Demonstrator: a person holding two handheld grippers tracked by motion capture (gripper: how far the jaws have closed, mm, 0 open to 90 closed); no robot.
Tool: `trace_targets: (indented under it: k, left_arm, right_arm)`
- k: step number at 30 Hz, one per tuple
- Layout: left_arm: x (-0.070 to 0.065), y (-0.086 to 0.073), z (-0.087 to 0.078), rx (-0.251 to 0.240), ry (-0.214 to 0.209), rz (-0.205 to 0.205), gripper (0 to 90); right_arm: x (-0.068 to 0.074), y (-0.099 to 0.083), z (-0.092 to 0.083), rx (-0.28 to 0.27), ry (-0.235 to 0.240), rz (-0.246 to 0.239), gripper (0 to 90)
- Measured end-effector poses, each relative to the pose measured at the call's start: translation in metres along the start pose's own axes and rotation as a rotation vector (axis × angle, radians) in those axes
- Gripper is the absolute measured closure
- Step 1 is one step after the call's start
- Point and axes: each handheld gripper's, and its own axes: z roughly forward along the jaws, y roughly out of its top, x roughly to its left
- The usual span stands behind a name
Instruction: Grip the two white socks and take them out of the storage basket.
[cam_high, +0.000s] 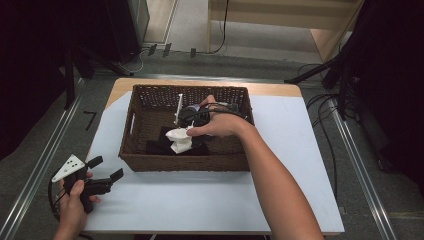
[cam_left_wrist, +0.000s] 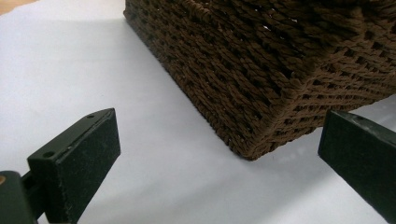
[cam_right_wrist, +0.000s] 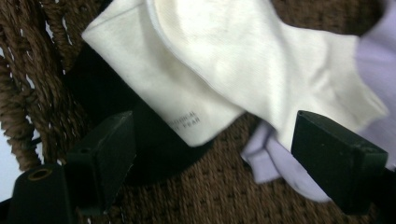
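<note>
A brown wicker basket (cam_high: 141, 150) stands mid-table with socks inside. My right gripper (cam_high: 186, 134) is down in the basket, open, over a white sock (cam_high: 179, 141). In the right gripper view the white sock (cam_right_wrist: 224, 60) lies just past the spread jaws of the right gripper (cam_right_wrist: 219, 158), with a lavender sock (cam_right_wrist: 275, 158) under it and a black cloth (cam_right_wrist: 107, 88) to the left. My left gripper (cam_high: 106, 167) is held open and empty above the table, off the basket's front-left corner. That basket corner (cam_left_wrist: 261, 70) shows beyond the left gripper (cam_left_wrist: 219, 158).
A white sheet (cam_high: 210, 200) covers the table around the basket. Dark cloth (cam_high: 157, 147) lies on the basket floor. Black stands and cables (cam_high: 325, 105) flank the table on the floor, with a wooden bench (cam_high: 280, 15) beyond.
</note>
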Motion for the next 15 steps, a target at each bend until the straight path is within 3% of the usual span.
trace_targets:
  k: [6, 8, 10, 15]
  left_arm:
    - [0.0, 0.0, 0.0, -0.002, -0.001, -0.004, 0.0]
    - [0.0, 0.0, 0.0, -0.003, -0.001, -0.005, 0.1]
    - [0.0, 0.0, 0.0, -0.002, -0.001, -0.003, 0.1]
    - [0.0, 0.0, 0.0, 0.0, -0.001, -0.002, 0.1]
  right_arm:
    - [0.0, 0.008, 0.018, 0.007, 0.032, -0.02, 13.6]
    - [0.002, 0.01, 0.025, 0.012, 0.023, -0.02, 11.8]
    - [0.0, 0.011, 0.03, 0.027, 0.01, -0.005, 11.2]
    - [-0.005, 0.009, 0.04, 0.019, 0.036, 0.013, 13.7]
